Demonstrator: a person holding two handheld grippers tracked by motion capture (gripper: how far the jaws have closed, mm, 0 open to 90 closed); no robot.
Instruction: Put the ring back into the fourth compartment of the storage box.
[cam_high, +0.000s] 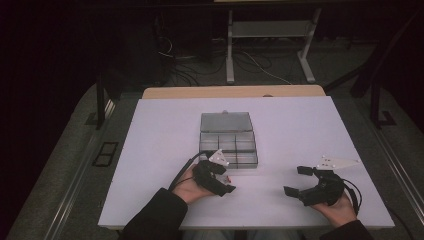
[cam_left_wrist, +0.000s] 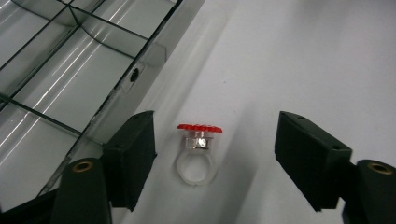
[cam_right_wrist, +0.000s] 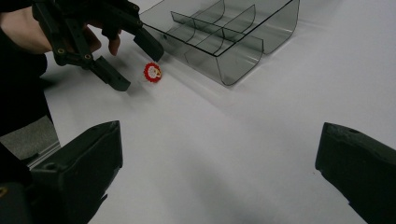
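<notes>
The left gripper (cam_left_wrist: 212, 158), jaws apart, straddles an untouched clear plastic ring with a red round top (cam_left_wrist: 198, 149) beside the transparent compartment box (cam_left_wrist: 70, 70). The right gripper (cam_high: 305, 181) rests wide open; no readable writing.

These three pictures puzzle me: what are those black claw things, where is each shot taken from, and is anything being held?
No robot here: a person holds a hand-operated claw in each hand. The high view looks down on the white table. The other two come from small cameras riding on each claw, looking along its black jaws.

On the table stands a clear plastic box with dividers, its lid open. Beside it lies a toy ring with a red top and clear band.

The left gripper has its jaws on either side of the ring without touching it, so nothing is held yet. The right gripper rests open, apart from both.
</notes>
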